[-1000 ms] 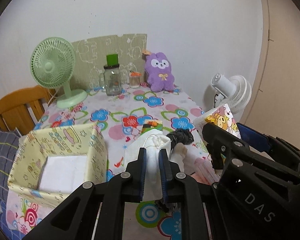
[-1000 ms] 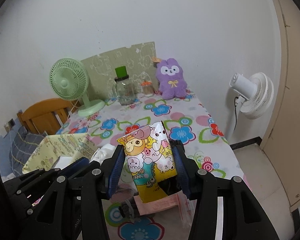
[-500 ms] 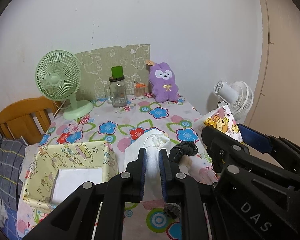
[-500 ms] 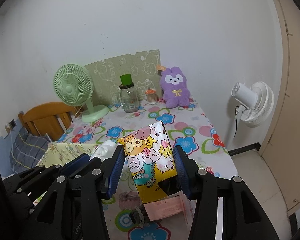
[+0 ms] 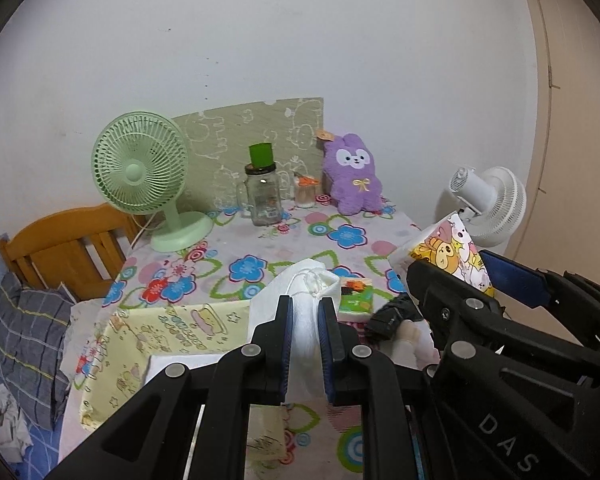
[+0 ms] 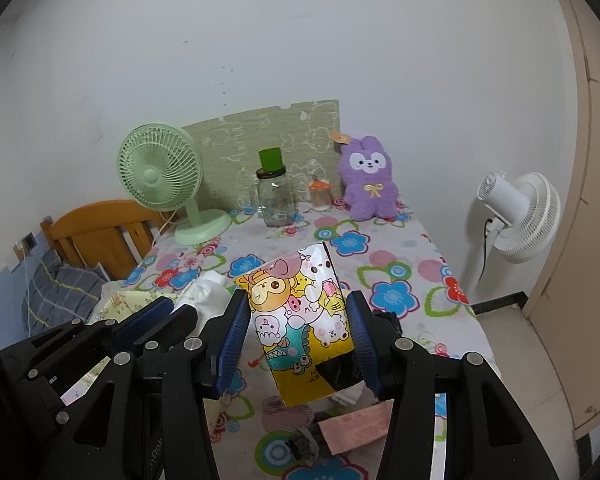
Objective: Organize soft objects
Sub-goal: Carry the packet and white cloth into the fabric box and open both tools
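Note:
My left gripper (image 5: 305,312) is shut on a white drawstring cloth pouch (image 5: 306,280), held above the flowered table (image 5: 260,252), just right of a yellow fabric box (image 5: 172,320). A white pad lies inside that box. My right gripper (image 6: 297,308) is shut on a cartoon-printed soft pack (image 6: 300,312), which stands upright between the blue pads. The same pack (image 5: 452,248) shows at the right of the left wrist view. The left gripper (image 6: 172,312) and pouch (image 6: 204,288) appear low left in the right wrist view. A purple plush rabbit (image 6: 370,178) sits against the back wall.
A green desk fan (image 5: 140,168), a glass jar with a green lid (image 5: 262,196) and a small jar (image 5: 305,194) stand at the back. A black bundle (image 5: 392,314), a green pack (image 5: 356,298) and a pink packet (image 6: 356,428) lie below. White floor fan (image 6: 516,212) right, wooden chair (image 5: 64,248) left.
Both grippers have risen and drawn back from the table with the pouch and the pack still held. The yellow box now sits lower and nearer the left gripper's fingers.

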